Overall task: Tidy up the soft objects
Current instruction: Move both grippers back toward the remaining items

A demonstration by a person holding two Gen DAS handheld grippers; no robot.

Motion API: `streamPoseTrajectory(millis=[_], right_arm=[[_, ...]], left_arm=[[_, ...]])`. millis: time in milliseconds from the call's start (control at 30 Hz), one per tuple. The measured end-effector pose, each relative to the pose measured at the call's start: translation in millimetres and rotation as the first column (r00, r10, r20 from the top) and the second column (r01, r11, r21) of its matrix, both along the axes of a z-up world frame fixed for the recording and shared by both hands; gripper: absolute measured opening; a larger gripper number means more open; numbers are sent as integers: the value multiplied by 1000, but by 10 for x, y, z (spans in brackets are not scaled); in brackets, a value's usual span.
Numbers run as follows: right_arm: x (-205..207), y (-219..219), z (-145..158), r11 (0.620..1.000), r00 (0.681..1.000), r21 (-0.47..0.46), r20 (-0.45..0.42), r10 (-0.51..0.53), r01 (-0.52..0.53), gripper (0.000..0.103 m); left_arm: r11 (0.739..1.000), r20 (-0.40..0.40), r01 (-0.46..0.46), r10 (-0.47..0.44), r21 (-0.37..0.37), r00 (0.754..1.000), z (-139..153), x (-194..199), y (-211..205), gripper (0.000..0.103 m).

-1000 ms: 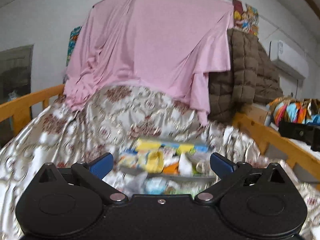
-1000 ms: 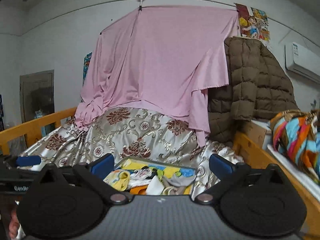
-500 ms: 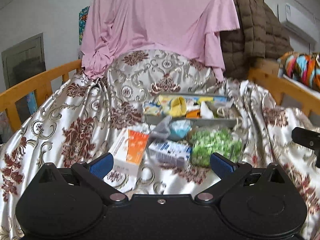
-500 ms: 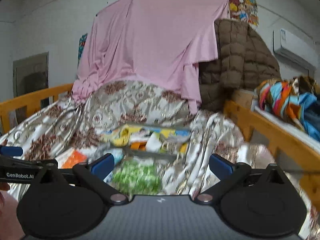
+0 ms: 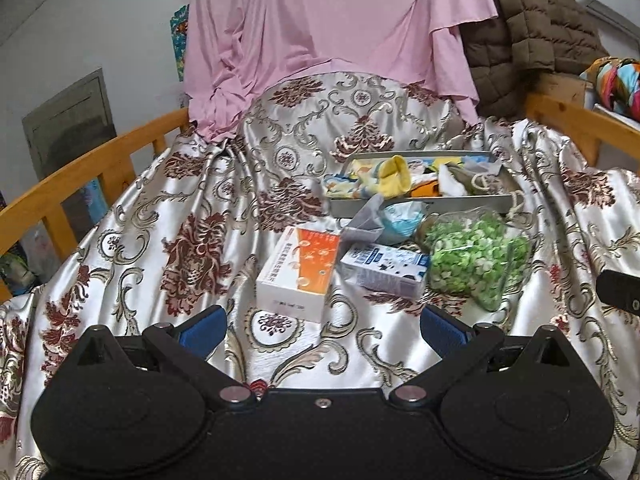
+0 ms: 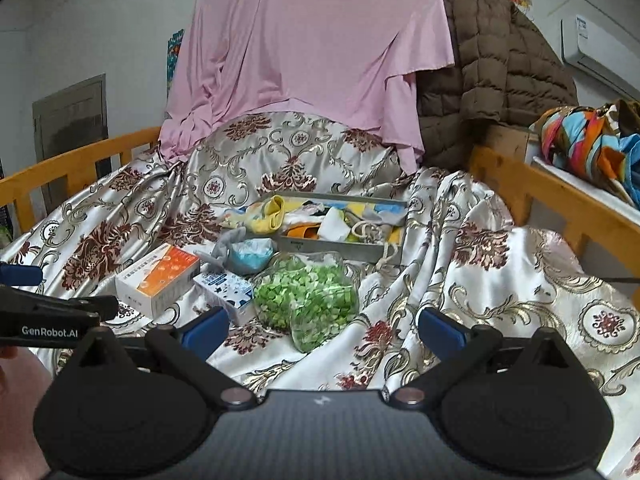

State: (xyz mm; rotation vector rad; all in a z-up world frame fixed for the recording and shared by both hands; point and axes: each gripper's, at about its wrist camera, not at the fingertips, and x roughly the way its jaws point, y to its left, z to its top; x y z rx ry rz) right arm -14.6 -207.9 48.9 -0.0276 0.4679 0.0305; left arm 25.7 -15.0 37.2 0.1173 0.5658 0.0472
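A grey tray (image 5: pixel 420 201) (image 6: pixel 332 247) holding several soft cloth items, one yellow (image 5: pixel 394 178), sits on a patterned satin sheet. In front of it lie a grey cloth (image 5: pixel 362 222) (image 6: pixel 224 250), a blue soft bundle (image 5: pixel 400 218) (image 6: pixel 252 256), a clear bag of green pieces (image 5: pixel 476 258) (image 6: pixel 308 294), an orange-white box (image 5: pixel 300 274) (image 6: pixel 158 280) and a blue-white carton (image 5: pixel 384 270) (image 6: pixel 226 290). My left gripper (image 5: pixel 324 328) is open and empty, just short of the box. My right gripper (image 6: pixel 322 328) is open and empty, just short of the green bag.
Wooden bed rails run along the left (image 5: pixel 80 176) and right (image 6: pixel 560 200). A pink cloth (image 5: pixel 328 28) and a brown quilted jacket (image 6: pixel 500 68) hang behind. A colourful bundle (image 6: pixel 592 144) lies at the right. The left gripper's side shows in the right wrist view (image 6: pixel 48 312).
Both views have tilted down and drawn closer to the bed; the box, carton, green bag and blue bundle have come into sight. Both grippers stay open.
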Motion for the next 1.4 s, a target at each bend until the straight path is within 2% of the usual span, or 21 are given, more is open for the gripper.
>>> streamPoseTrajectory(millis=[333,567,1000,1167,1400], right_arm=[[145,151,-74,999,998,-4,-40,45,-45,103],[235,236,-113,998,996,-10,-56,65,-66,103],[295,234,-129,997,995,18,-61,77,-76,103],[275,246,-77,996,994,20,-53,93,-92,103],[180,288,141,993,993,16,-18,115,-115,103]], left_arm=[[997,-14,-73,73,1,997,-61,90,112,102],[992,-26,-121,120,-31,992,-95,142,204,102],[991,-38,-130,130,-10,991,-104,121,167,102],[992,-29,-124,124,-11,992,-11,45,185,102],[995,7,-83,84,-47,996,343,-132,246,102]])
